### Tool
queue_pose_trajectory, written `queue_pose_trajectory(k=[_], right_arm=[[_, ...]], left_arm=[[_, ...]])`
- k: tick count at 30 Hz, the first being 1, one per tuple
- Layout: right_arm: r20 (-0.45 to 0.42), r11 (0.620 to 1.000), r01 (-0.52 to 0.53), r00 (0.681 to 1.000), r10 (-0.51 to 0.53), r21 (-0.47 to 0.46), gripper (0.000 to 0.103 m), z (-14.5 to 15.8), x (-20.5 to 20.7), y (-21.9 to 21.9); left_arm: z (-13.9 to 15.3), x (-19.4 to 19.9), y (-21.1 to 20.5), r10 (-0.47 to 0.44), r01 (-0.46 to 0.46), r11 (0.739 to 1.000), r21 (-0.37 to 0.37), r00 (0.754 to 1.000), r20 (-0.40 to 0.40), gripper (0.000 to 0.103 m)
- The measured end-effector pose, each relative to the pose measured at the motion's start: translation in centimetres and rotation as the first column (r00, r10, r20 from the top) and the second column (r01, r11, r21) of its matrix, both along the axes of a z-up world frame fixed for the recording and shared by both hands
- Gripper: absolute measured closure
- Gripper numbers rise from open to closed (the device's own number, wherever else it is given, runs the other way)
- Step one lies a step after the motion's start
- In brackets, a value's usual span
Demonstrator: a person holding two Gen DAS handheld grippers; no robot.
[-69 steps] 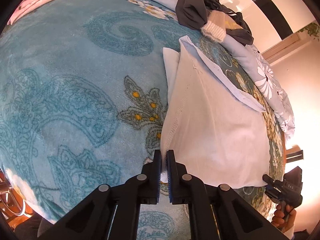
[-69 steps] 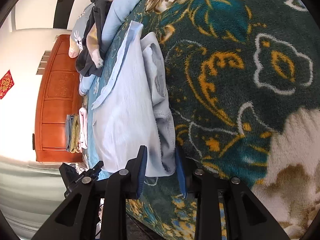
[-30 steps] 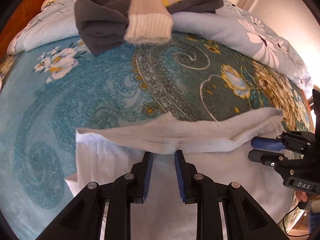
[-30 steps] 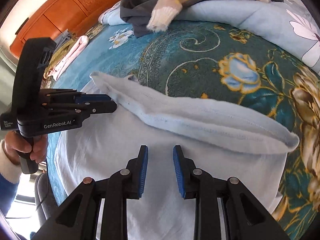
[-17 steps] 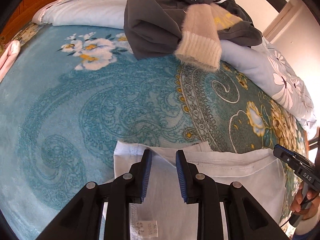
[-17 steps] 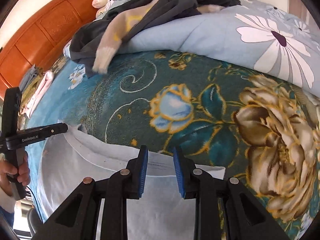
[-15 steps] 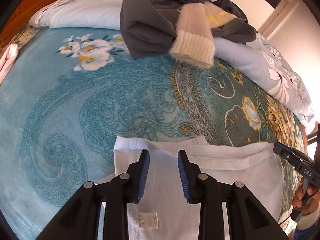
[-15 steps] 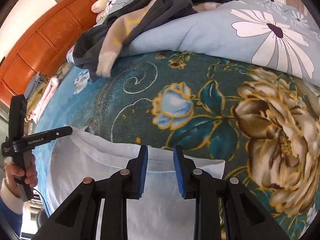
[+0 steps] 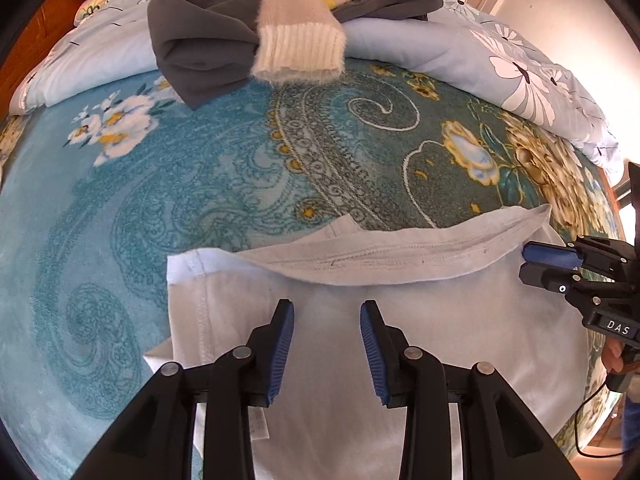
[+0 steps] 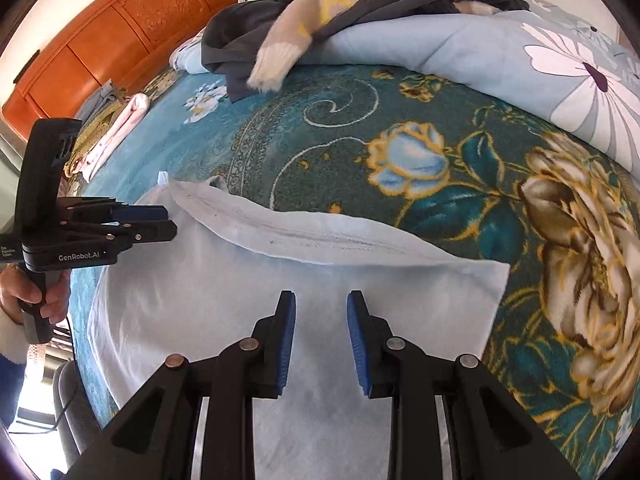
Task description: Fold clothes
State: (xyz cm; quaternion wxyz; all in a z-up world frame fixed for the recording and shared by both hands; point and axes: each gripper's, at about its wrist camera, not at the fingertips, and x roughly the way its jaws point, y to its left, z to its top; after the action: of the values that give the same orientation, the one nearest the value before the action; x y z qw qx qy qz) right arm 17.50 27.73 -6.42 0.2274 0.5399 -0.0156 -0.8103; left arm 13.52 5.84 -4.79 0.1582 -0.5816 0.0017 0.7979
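- White garment (image 9: 400, 340): lies spread on the bed's patterned blanket (image 9: 200, 184), near the bed's near edge and well apart from the clothes heaped toward the headboard. A label shows on it low in the left wrist view.
- Folded-over hem band (image 9: 400, 258): runs along the garment's far edge, its long axis crosswise to both of my tongs, from one side of the garment to the other. One end rises in a loose peak; the other tapers near the far left corner of the cloth.
- Left tongs (image 9: 326, 346): held by me above the garment's left half, pointing steeply down; the jaws are opening, with nothing between them but bare cloth underneath.
- Right tongs (image 10: 320, 340): above the garment's right half, jaws apart, nothing pinched. In the left wrist view they sit just beside the band's right end (image 9: 536, 220).
- Governing relation: the band lies ahead of both tongs, toward the headboard; each hand is nearer its own end, so I judge the next fold calls for both together.
- Surroundings: grey garment (image 9: 208, 40) and fuzzy beige sleeve (image 9: 300, 44) piled on a pale floral quilt (image 9: 520, 76); orange wooden headboard (image 10: 120, 32) beyond.
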Motion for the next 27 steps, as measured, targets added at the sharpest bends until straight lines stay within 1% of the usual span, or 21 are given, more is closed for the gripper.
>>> queue_pose_trajectory(k=[3, 6, 7, 10, 14, 16, 18, 19, 21, 23, 25, 27], right_arm=[[-0.006, 1.000, -0.011, 1.000, 0.011, -0.021, 0.076, -0.3, -1.3, -0.3], [0.002, 0.997, 0.036, 0.999, -0.036, -0.071, 0.076, -0.6, -2.8, 0.6], [0.010, 0.994, 0.052, 0.999, -0.051, -0.096, 0.076, -0.6, -3.1, 1.0], [0.016, 0.987, 0.083, 0.997, -0.082, -0.138, 0.076, -0.4, -3.6, 1.7], [-0.006, 0.986, 0.135, 0.991, -0.136, -0.095, 0.076, -0.1, -3.6, 2.8], [0.033, 0.980, 0.176, 0.984, -0.174, -0.093, 0.076, -0.9, -3.9, 3.8], [0.073, 0.966, 0.218, 0.975, -0.209, -0.142, 0.076, -1.4, -4.0, 4.9], [0.092, 0.956, 0.238, 0.970, -0.225, -0.171, 0.076, -1.5, -4.0, 5.5], [0.104, 0.943, 0.278, 0.959, -0.263, -0.180, 0.075, -1.0, -3.8, 6.3], [0.080, 0.941, 0.291, 0.956, -0.281, -0.171, 0.075, 0.1, -3.0, 7.0], [0.062, 0.937, 0.296, 0.955, -0.290, -0.185, 0.075, 1.2, -1.5, 8.0], [0.073, 0.921, 0.327, 0.945, -0.319, -0.211, 0.069, 1.6, 0.7, 9.5]], left_arm=[[0.0, -1.2, -1.1, 0.081, -0.081, 0.996, 0.034, 0.997, 0.006, 0.065], [-0.1, -2.2, -2.5, 0.159, -0.161, 0.983, 0.083, 0.987, 0.028, 0.065], [-0.3, -2.3, -2.7, 0.173, -0.175, 0.981, 0.088, 0.984, 0.034, 0.065], [-0.6, -2.4, -3.1, 0.191, -0.194, 0.977, 0.094, 0.981, 0.039, 0.065], [-0.9, -2.4, -3.3, 0.195, -0.198, 0.977, 0.085, 0.980, 0.039, 0.065], [-1.1, -2.6, -3.5, 0.203, -0.207, 0.975, 0.082, 0.978, 0.053, 0.065], [-0.9, -2.7, -3.8, 0.218, -0.223, 0.971, 0.086, 0.974, 0.064, 0.065], [-0.5, -2.5, -4.0, 0.230, -0.234, 0.969, 0.076, 0.971, 0.058, 0.065], [0.3, -1.9, -4.3, 0.248, -0.249, 0.966, 0.061, 0.968, 0.037, 0.065], [1.5, -0.6, -4.4, 0.257, -0.257, 0.964, 0.066, 0.966, 0.013, 0.065], [2.2, 1.3, -4.1, 0.263, -0.263, 0.962, 0.079, 0.965, 0.005, 0.064], [2.3, 3.9, -2.9, 0.239, -0.240, 0.966, 0.097, 0.971, 0.015, 0.064]])
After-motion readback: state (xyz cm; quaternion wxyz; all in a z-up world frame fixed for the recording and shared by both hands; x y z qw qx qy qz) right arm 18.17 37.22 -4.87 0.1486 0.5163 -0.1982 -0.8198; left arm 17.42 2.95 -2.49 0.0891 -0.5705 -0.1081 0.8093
